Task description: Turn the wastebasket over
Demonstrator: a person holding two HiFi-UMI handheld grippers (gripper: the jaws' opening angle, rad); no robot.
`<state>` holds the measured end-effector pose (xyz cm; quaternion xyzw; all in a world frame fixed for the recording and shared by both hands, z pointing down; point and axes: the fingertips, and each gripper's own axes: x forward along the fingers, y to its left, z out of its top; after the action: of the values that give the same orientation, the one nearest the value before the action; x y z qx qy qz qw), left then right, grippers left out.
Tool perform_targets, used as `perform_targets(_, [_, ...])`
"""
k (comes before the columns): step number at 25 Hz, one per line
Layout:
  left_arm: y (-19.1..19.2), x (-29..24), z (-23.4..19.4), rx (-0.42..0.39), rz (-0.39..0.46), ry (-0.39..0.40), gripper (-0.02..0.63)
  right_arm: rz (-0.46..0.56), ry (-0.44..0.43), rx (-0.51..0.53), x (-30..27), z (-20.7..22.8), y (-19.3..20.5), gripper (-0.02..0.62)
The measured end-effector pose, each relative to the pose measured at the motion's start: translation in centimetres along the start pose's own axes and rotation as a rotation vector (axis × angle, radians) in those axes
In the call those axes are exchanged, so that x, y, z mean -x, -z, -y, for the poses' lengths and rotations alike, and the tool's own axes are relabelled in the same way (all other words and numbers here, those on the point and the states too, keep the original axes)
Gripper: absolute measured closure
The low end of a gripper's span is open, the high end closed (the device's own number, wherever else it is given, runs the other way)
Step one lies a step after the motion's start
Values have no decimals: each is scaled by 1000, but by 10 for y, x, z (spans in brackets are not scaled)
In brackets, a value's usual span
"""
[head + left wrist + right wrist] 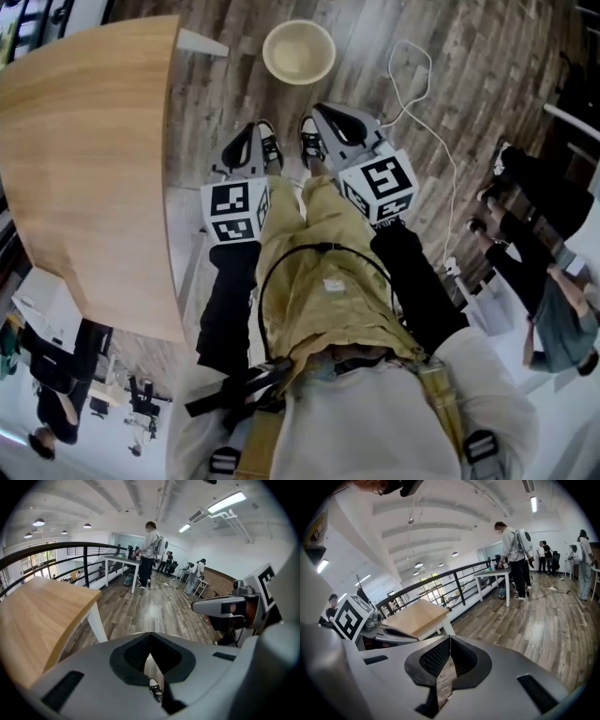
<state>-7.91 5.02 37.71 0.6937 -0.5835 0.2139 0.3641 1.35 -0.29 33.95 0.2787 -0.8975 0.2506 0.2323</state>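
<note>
Both tongs are shut and empty: the left tongs (pixel 150 633) and the right tongs (pixel 449 638) hang side by side above the person's shoes (pixel 270 150), tips together. Ahead of them on the plank floor (pixel 487 56) stands the wastebasket (pixel 298 52), mouth up and untouched. A white cable (pixel 424 89) lies near it, and the wooden counter (pixel 84 169) is off to the left. Closed tips would likely only nudge the light basket and skid it toward the cable, so they must part before reaching the rim.
</note>
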Motion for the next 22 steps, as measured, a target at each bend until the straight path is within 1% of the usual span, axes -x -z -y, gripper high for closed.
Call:
perform_targets(2, [30,-29,-13,-3,-34,5,604,-41,-3,-8,-25,13,33,574])
perform_targets(6, [91,-82,-32,-41,-104,27,604,-136,-18,-7,-62,39,109,574])
perform_targets(8, [113,-105,-41,-75,-129,37,604,-183,-22,-4,-80,53,146,574])
perform_targets(11, [142,-135,-53,-118,-160,52,604,-233,-22,-1,-109,73,190,574])
perform_targets(15, [173,-168,-70,-106,-210,73,604,-288,-56,34,-150,85,236,574])
perform_targets(17, [185,-185,-76,-123,-232,78,604,-315,-81,64,-171,87,254,574])
perform_targets(19, [191,-202,-81,-141,-238,84,604,-338,-101,92,-192,90,271,574])
perform_targets(22, [196,-228,-89,-144,-237,85,604,-378,-106,128,-224,100,295,574])
